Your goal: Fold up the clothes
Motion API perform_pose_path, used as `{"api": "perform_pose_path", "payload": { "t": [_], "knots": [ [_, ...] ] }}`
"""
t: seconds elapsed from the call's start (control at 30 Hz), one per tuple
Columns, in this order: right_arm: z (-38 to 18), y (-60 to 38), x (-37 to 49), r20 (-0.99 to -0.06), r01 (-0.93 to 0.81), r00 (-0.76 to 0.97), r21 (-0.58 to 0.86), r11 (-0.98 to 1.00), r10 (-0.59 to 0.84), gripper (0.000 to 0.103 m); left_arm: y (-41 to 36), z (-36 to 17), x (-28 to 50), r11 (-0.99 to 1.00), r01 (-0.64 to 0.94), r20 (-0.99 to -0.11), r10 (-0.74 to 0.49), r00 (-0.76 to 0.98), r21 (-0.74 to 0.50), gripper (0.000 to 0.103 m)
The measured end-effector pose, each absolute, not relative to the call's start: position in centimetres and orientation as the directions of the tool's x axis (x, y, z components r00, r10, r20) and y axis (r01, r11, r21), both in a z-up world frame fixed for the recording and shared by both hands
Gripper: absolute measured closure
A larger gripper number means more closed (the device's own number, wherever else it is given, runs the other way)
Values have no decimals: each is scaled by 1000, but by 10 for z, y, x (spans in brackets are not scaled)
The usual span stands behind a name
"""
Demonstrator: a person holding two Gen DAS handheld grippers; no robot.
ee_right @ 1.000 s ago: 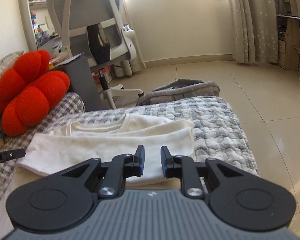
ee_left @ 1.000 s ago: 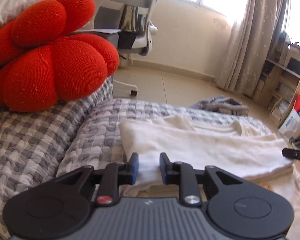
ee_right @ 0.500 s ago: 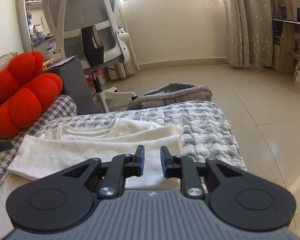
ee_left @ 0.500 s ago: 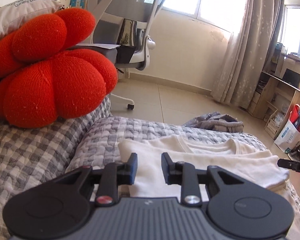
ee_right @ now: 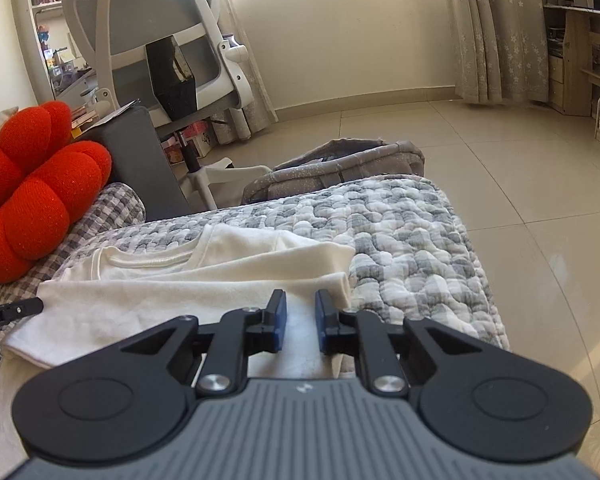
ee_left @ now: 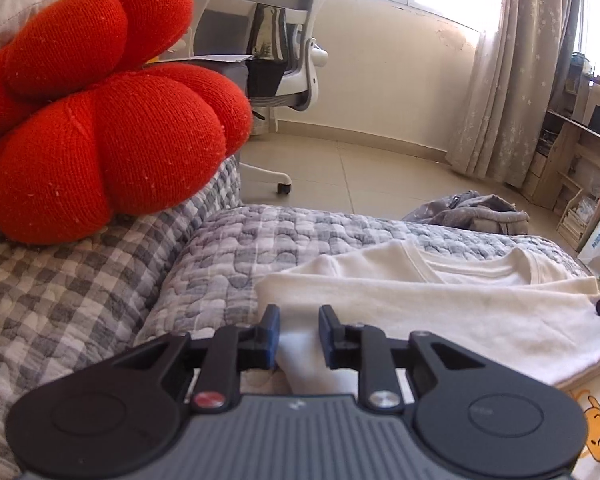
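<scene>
Mid-fold: both grippers are carrying the shirt (ee_left: pixel 440 312) hem toward the collar on the bed (ee_left: pixel 236 248). Left gripper (ee_left: pixel 299 330) is clenching white fabric; right gripper (ee_right: pixel 301 322) is likewise pinching it. Next: lay the edge flat near the neckline, then release. Shirt is looking cream, soft, doubled over, slightly uneven.

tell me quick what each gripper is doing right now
left gripper: fingers closing on the white shirt
right gripper: closed on the white shirt
</scene>
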State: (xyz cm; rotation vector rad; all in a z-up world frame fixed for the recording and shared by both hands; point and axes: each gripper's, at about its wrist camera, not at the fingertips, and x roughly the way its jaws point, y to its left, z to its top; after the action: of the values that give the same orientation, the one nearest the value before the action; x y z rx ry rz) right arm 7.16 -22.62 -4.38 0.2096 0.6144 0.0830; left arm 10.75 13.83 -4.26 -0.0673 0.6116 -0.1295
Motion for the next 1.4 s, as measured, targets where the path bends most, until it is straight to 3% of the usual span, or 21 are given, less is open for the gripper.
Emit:
{"api": "perform_pose_path", "payload": {
  "t": [0.03,0.2,0.37,0.43,0.57,0.7,0.83,1.13,1.4],
  "knots": [
    [-39,-225,68,-559,-18,819,204,979,131,75,139,-38,103,988,114,-556,-156,816,-109,80],
    [-21,-226,45,-541,-72,821,218,973,182,75,137,-21,85,963,242,-526,-269,807,-122,80],
    [-30,-221,31,-573,-102,793,207,973,205,77,141,-41,81,962,254,-592,-263,762,-100,79],
    [-37,-217,29,-594,-100,782,180,979,189,78,144,-50,79,966,242,-613,-246,751,-91,69],
    [-27,-217,20,-608,-105,767,195,975,204,77,145,-37,66,967,220,-619,-250,745,-127,69],
    [-18,-220,2,-630,-141,732,233,962,260,66,142,-29,45,959,262,-657,-268,704,-110,69],
    [-24,-225,-23,-665,-151,682,278,949,304,66,145,-34,20,941,311,-718,-310,624,-136,69],
    [-32,-231,-78,-727,-146,600,312,939,335,66,147,-33,-28,920,378,-769,-311,559,-98,69],
    [-32,-233,-116,-791,-141,504,320,937,346,66,155,-28,-44,879,453,-819,-367,441,-150,69]
  ]
}}
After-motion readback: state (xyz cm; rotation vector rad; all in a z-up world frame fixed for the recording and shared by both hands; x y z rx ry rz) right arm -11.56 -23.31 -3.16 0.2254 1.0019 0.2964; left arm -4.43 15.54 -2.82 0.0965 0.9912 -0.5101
